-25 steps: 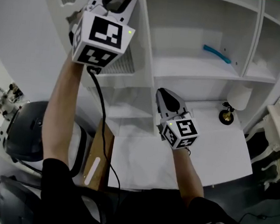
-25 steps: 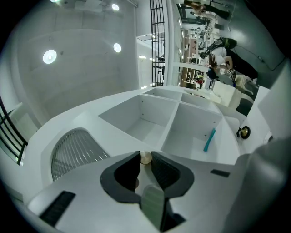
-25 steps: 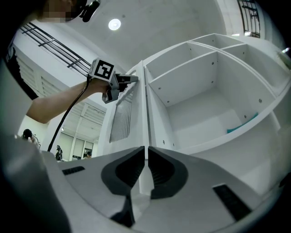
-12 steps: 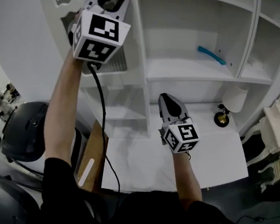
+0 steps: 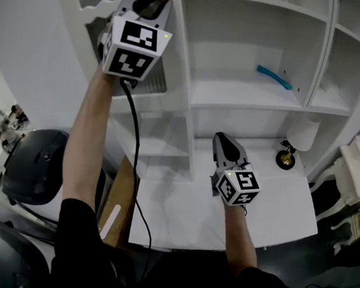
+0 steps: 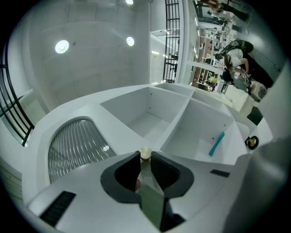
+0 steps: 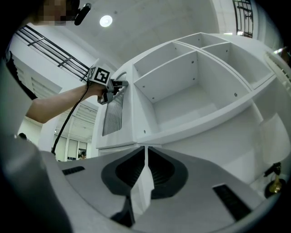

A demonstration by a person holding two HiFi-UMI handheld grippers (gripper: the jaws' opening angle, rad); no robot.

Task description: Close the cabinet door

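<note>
Grippers at work on a white cabinet point(image 5: 255, 98): the left gripper point(image 5: 151, 0), raised to the cabinet door point(image 6: 75, 145) with its ribbed glass panel at the cabinet's left side, has just been closing its jaws and pinches the door's small cream knob point(image 6: 145, 153) between its fingertips. The right gripper point(image 5: 223, 143) hangs lower, before the cabinet's bottom shelf and well apart from the door, jaws pressed together with nothing between them. A slim blue object point(image 5: 276, 77) lies on the cabinet's middle shelf.
</note>
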